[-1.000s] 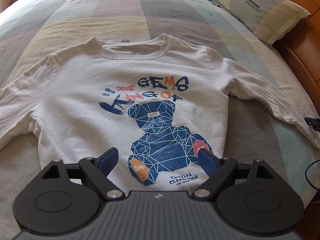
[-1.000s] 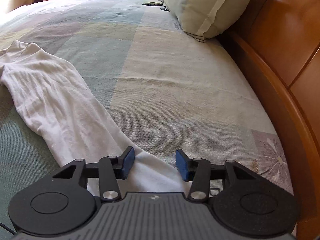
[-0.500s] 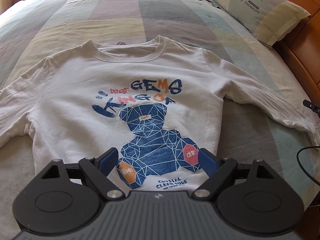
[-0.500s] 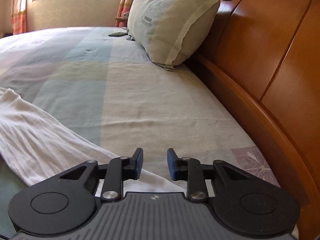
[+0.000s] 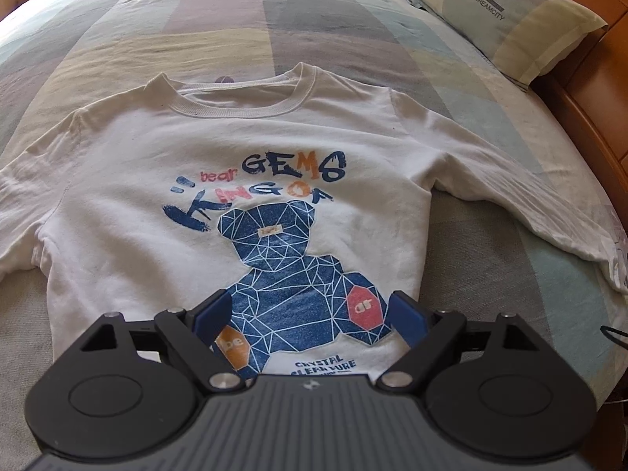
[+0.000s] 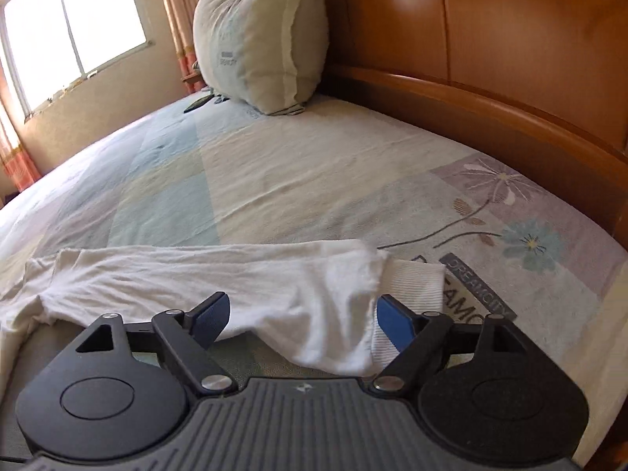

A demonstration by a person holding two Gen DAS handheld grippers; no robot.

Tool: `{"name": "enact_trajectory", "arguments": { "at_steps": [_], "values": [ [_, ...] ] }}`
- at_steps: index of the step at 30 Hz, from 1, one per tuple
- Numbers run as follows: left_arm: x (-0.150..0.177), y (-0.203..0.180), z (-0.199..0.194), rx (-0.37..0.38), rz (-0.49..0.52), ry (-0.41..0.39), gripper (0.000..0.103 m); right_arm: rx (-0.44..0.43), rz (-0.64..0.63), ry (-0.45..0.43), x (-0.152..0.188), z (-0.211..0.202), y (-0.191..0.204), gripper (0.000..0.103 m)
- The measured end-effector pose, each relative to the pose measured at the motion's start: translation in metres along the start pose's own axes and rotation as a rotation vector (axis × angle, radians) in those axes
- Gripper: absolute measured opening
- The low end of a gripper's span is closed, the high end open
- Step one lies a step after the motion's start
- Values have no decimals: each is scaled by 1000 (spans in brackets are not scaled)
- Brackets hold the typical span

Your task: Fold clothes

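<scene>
Right wrist view: patchwork bedspread [image 6: 274, 180], wooden headboard [image 6: 490, 39], bright window [image 6: 74, 27].

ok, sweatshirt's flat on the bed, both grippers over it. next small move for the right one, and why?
Probably close the right gripper on the sleeve near its ribbed cuff. Its jaws are opening and the pads do not press the cloth, though the sleeve lies between them. The sweatshirt is spread face up, unfolded, so folding that sleeve inward looks like the first step.
</scene>
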State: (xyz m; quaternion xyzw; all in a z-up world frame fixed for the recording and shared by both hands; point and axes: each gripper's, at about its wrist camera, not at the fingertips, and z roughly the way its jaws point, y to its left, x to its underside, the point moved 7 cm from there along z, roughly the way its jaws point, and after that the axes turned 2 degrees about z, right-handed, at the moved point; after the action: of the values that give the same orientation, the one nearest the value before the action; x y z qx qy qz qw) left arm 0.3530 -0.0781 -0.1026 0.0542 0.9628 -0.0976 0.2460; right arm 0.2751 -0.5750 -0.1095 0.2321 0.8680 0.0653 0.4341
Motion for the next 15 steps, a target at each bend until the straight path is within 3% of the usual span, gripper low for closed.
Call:
{"name": "enact_trajectory", "arguments": {
  "at_steps": [3, 6, 9, 15],
  "values": [
    [-4, -12, 1, 25, 36, -5, 87, -80, 250, 37, 13, -11, -19, 95],
    [-4, -22, 1, 43, 66, -2, 87, -104, 380, 91, 33, -1, -24, 95],
    [-3, -22, -2, 32, 76, 0, 87, -76, 320, 15, 30, 11, -19, 96],
    [-1, -9, -11, -3, 49, -13, 87, -1, 358, -117, -7, 30, -54, 92]
  ]
}}
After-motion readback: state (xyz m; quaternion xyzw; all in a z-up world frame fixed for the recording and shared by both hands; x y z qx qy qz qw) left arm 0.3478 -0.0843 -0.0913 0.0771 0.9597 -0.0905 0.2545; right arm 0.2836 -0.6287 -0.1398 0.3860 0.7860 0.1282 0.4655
